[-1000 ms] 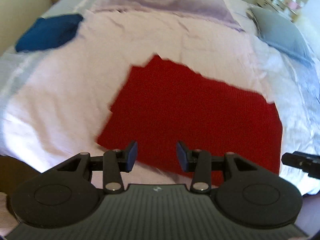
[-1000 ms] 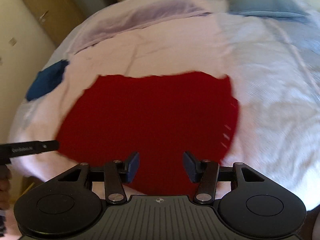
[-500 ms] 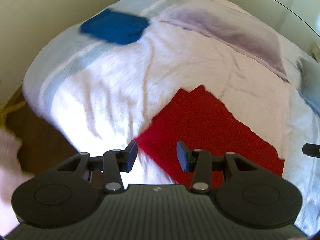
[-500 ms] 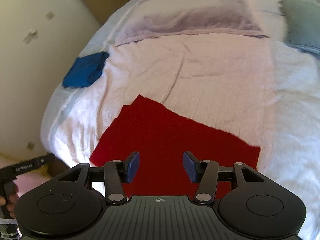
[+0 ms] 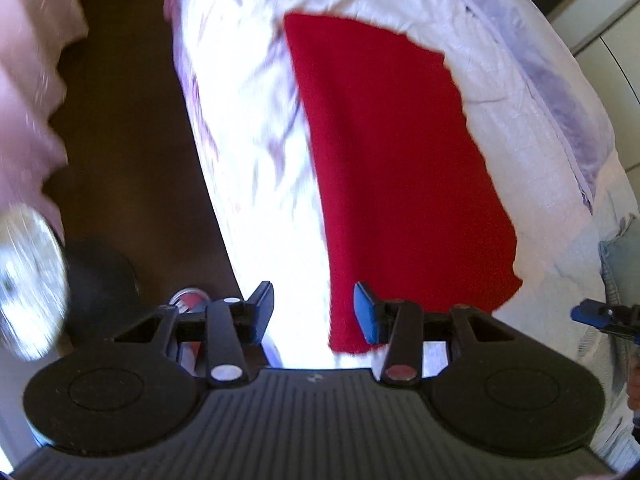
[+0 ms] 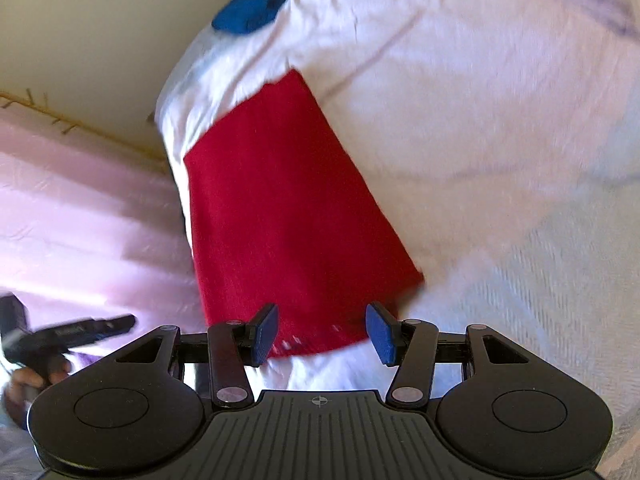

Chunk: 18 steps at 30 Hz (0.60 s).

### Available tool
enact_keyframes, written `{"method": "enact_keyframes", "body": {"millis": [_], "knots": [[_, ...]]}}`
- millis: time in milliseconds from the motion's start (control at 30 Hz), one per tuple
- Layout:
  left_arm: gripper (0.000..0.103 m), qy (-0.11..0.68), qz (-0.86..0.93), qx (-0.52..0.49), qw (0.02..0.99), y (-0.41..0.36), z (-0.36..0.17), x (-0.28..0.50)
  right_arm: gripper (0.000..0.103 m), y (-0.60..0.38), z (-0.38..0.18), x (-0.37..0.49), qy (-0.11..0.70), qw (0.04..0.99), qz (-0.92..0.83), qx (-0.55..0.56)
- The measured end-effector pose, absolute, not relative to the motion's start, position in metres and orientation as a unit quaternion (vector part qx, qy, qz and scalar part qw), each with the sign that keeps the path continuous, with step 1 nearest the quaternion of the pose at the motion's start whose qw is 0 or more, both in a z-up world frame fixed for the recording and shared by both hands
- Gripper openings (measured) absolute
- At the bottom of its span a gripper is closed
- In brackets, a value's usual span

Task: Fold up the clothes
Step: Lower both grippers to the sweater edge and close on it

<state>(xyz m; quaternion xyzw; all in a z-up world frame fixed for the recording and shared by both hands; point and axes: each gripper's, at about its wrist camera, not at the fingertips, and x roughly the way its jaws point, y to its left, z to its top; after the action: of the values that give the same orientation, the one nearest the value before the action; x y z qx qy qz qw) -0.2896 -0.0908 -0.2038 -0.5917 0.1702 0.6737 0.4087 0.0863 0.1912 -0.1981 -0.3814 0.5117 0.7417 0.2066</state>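
- Left gripper (image 5: 314,310): jaws spread, nothing between the pads. It hangs over the near corner of the red cloth (image 5: 396,168), right at the bed's edge.
- Right gripper (image 6: 322,334): jaws spread too, empty, over the cloth's near short edge, not touching it.
- Each gripper shows in the other's view: the right one's blue tip at the far right of the left view, the left one held in a hand (image 6: 28,376) low at the left of the right view.
- Red cloth: flat, already folded into a long rectangle, lying near the side edge of the bed (image 6: 500,140).
- Bed cover is white and pale pink, wrinkled, with a lilac strip (image 5: 560,92) along the far side.
- Blue cloth (image 6: 256,4), folded, sits well apart from the red one, toward a far corner of the bed.
- Grey-blue pillow (image 5: 620,268) at the right edge of the left view.
- Beside the bed: dark brown floor (image 5: 128,140), pink fabric (image 6: 80,200), cream wall (image 6: 100,32).
- Round silvery thing (image 5: 28,280) low at the left, too blurred to identify.
- No containers visible.
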Motion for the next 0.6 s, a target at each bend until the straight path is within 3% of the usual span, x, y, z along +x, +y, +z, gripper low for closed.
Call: {"method": "enact_keyframes", "body": {"millis": [233, 333, 600], "knots": [[0.040, 0.106, 0.699, -0.591, 0.388, -0.111, -0.255, -0.282, 0.053, 0.241, -0.265, 0.093, 0.543, 0.145, 0.738, -0.374], [0.042, 0.072, 0.698, -0.586, 0.405, -0.109, -0.269, -0.286, 0.069, 0.259, -0.288, 0.079, 0.529, 0.112, 0.751, -0.379], [0.045, 0.040, 0.672, -0.576, 0.463, -0.106, -0.303, -0.286, 0.069, 0.292, -0.351, 0.047, 0.559, 0.011, 0.744, -0.367]]}}
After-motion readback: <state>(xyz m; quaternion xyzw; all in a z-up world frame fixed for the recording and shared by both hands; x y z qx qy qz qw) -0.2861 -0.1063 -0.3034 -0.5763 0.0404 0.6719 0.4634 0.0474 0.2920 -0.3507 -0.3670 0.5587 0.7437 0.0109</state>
